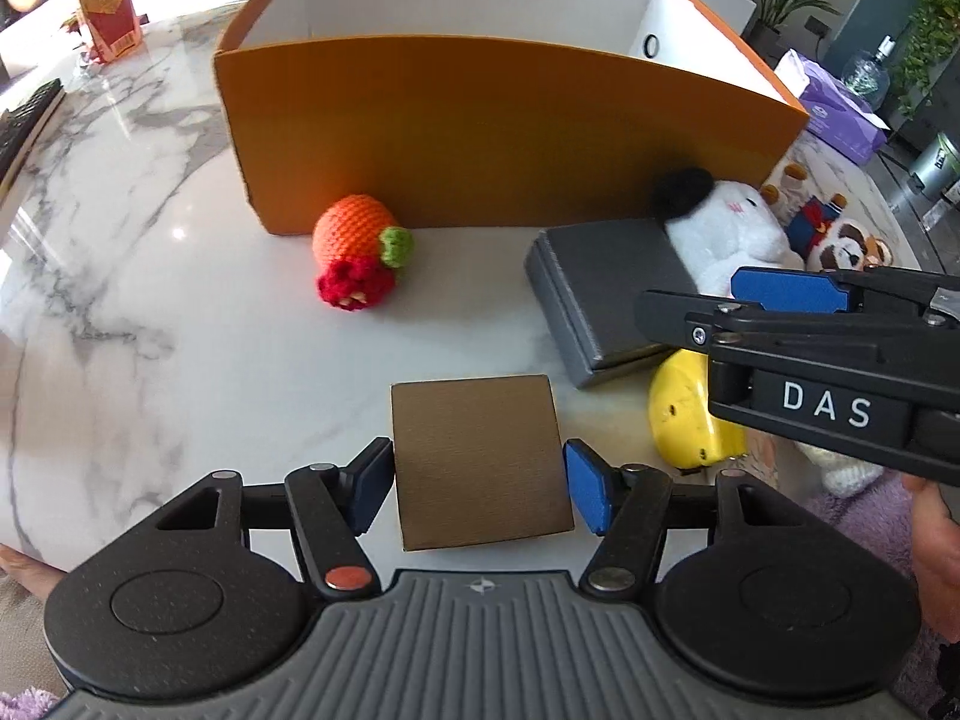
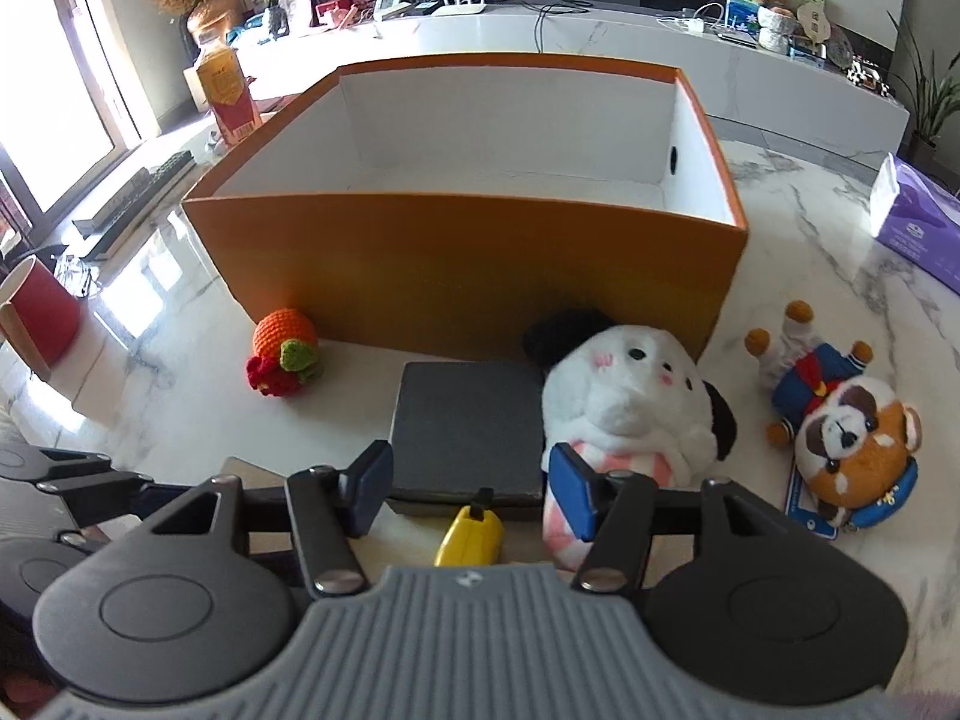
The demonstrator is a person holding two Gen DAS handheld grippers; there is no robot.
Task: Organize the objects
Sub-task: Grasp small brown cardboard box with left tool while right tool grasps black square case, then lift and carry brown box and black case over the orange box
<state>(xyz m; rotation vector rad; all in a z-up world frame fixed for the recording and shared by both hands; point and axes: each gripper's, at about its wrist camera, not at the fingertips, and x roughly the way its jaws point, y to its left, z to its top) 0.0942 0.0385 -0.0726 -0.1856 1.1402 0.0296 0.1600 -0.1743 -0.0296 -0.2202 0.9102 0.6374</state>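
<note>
Left wrist view: left gripper (image 1: 477, 474) jaws spread, brown box (image 1: 480, 461) between the pads, thin gaps on both sides, no pinch visible. Box sits on the marble table (image 1: 150, 300), its near edge cut off by the gripper body. Right gripper (image 1: 738, 300) enters from the right, side-on; it hides part of the yellow toy (image 1: 684, 414). Orange bin (image 1: 480, 138) far, floor not visible. Crochet fruit (image 1: 360, 255) sits against its near wall.

Right wrist view: right gripper (image 2: 468, 489) jaws spread, pinching nothing; yellow toy (image 2: 471, 534) between them, mostly hidden under the gripper body. Grey box (image 2: 468, 420) beyond, white plush (image 2: 630, 408) to its right, leg behind the right pad. Bear plush (image 2: 840, 420) far right. Orange bin (image 2: 468, 264) interior bare.
</note>
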